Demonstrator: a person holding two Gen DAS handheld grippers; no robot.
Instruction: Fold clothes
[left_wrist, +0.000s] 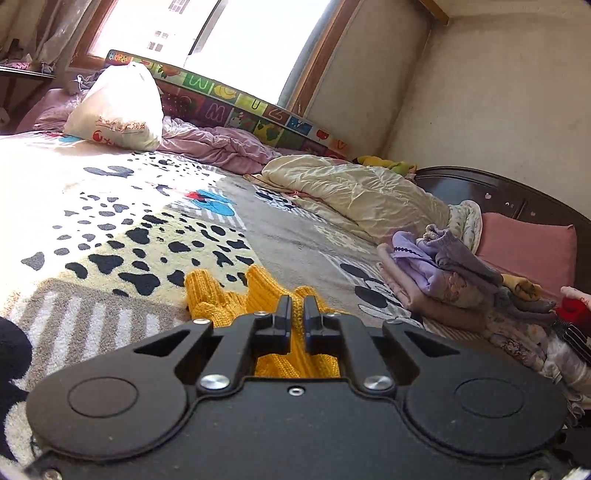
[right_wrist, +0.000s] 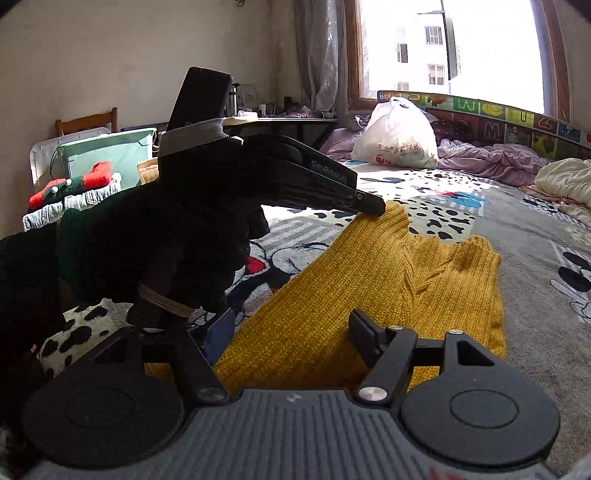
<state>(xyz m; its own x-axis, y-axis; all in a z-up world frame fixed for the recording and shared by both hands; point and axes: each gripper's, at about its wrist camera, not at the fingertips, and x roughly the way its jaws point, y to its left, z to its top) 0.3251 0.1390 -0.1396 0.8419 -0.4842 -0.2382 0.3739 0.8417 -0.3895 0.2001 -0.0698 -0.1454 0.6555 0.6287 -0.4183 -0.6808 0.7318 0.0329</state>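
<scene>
A mustard-yellow knit sweater (right_wrist: 369, 288) lies spread on the bed's cartoon-print blanket (right_wrist: 461, 218). In the left wrist view its bunched edge (left_wrist: 214, 295) rises between the black fingers of my left gripper (left_wrist: 297, 308), which is shut on the knit. The right wrist view shows that same left gripper (right_wrist: 373, 211) from the side, held by a black-gloved hand (right_wrist: 192, 236) and pinching the sweater's far corner. My right gripper (right_wrist: 291, 330) hovers over the near part of the sweater with its jaws wide apart, and the knit lies under and between them, unpinched.
A stack of folded clothes (left_wrist: 443, 280) sits at the right by a pink pillow (left_wrist: 528, 243). A cream quilt (left_wrist: 362, 192), a pink duvet (left_wrist: 218, 144) and a white plastic bag (left_wrist: 118, 110) lie toward the window. A basket of clothes (right_wrist: 70, 192) stands left of the bed.
</scene>
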